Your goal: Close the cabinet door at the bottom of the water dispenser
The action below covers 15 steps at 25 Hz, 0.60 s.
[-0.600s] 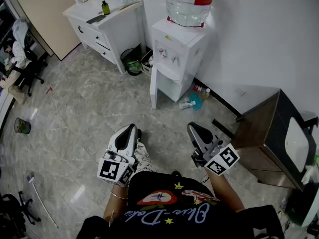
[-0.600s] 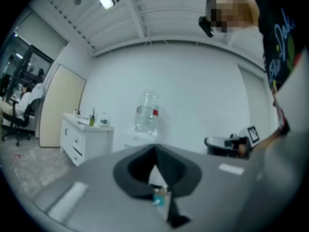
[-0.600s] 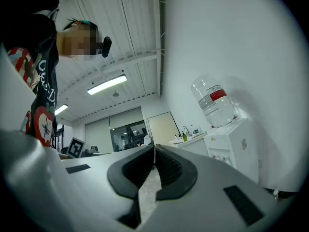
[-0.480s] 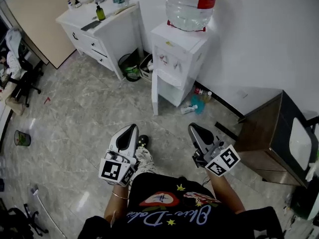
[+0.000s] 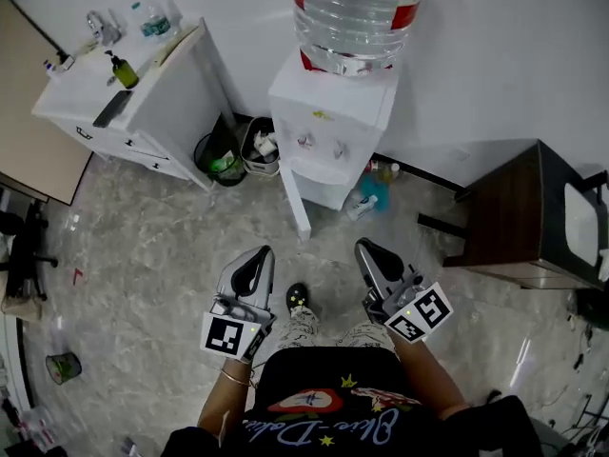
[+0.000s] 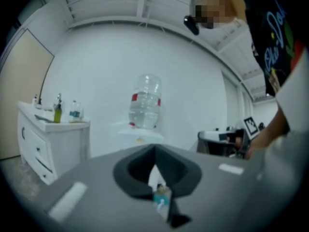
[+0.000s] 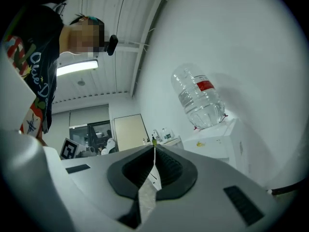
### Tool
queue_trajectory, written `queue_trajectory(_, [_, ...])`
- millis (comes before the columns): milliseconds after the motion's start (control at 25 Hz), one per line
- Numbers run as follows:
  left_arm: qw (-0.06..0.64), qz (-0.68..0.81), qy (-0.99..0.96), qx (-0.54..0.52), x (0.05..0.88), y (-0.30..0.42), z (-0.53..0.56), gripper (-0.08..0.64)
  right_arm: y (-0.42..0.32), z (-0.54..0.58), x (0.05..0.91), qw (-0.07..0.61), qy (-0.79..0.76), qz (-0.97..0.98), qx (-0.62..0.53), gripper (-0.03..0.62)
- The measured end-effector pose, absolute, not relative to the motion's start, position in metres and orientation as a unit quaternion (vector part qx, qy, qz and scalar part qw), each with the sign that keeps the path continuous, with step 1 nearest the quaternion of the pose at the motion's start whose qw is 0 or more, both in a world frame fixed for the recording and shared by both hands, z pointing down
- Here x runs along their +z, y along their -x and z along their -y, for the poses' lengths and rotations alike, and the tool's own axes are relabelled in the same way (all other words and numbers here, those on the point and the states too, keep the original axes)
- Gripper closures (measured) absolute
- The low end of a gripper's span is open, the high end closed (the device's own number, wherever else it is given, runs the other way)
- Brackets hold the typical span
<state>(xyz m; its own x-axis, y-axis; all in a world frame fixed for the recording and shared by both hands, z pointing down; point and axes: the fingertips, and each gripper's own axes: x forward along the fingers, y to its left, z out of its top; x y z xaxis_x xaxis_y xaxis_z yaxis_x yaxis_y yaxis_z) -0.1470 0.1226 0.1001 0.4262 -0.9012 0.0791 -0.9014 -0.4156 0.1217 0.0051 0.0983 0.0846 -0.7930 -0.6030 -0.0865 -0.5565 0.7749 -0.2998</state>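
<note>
The white water dispenser (image 5: 328, 127) stands against the wall with a large clear bottle (image 5: 354, 12) on top. Its bottom cabinet door (image 5: 294, 206) is swung open towards me and shows edge-on. My left gripper (image 5: 258, 255) and right gripper (image 5: 367, 248) hang side by side in front of my body, short of the door and touching nothing. Both are shut with nothing held. In the left gripper view the left gripper (image 6: 155, 149) points at the dispenser (image 6: 140, 137). The right gripper (image 7: 154, 147) has the dispenser (image 7: 219, 140) to its right.
A white drawer cabinet (image 5: 143, 98) with bottles on top stands to the left. Two waste bins (image 5: 224, 155) sit between it and the dispenser. Blue bottles (image 5: 366, 195) lie on the floor at the dispenser's right. A dark wooden table (image 5: 504, 212) stands further right.
I have stepped closer to the dispenser, which now sits larger and more central in the head view. Both grippers stay shut and level, carried forward with me.
</note>
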Motion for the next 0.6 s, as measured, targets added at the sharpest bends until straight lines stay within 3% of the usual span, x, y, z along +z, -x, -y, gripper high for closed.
queue_trajectory(240, [0.126, 0.527, -0.84, 0.037, 0.207, 0.167, -0.071, 0.571, 0.005, -0.06, 0.143, 0.084, 0.347, -0.92, -0.16, 0.575])
queue_trajectory(600, [0.16, 0.508, -0.843, 0.075, 0.371, 0.144, -0.019, 0.571, -0.01, 0.02, 0.32, 0.015, 0.385, -0.907, -0.171, 0.575])
